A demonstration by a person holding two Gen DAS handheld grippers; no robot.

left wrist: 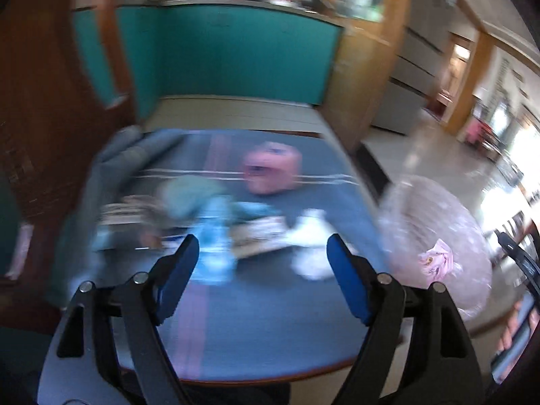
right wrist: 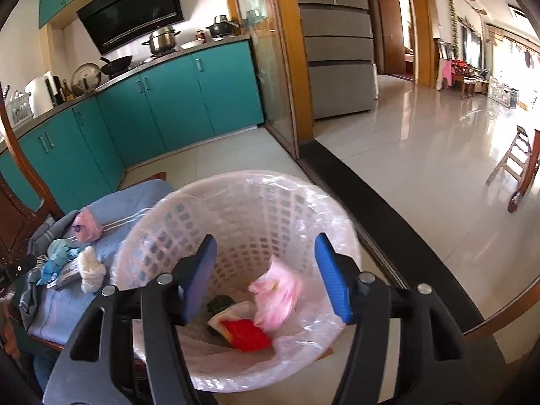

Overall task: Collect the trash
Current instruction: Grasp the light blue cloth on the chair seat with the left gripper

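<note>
My left gripper (left wrist: 261, 248) is open and empty above the blue cloth-covered table (left wrist: 256, 320); this view is blurred. Ahead of it lie a light-blue crumpled piece (left wrist: 214, 256), a white crumpled tissue (left wrist: 308, 246) and a pink bag (left wrist: 271, 170). My right gripper (right wrist: 265, 253) is open over the white lined trash basket (right wrist: 236, 202). A pink crumpled bag (right wrist: 278, 295) is inside the basket, just below the jaws, above a red wrapper (right wrist: 246, 334). The basket also shows in the left wrist view (left wrist: 435, 246), right of the table.
On the table in the right wrist view lie a pink bag (right wrist: 86, 224), blue trash (right wrist: 57, 263) and white tissue (right wrist: 91, 268). A wooden chair back (right wrist: 17, 209) stands left. Teal cabinets (right wrist: 168, 101) lie behind. A dark door sill (right wrist: 388, 222) and tiled floor are right.
</note>
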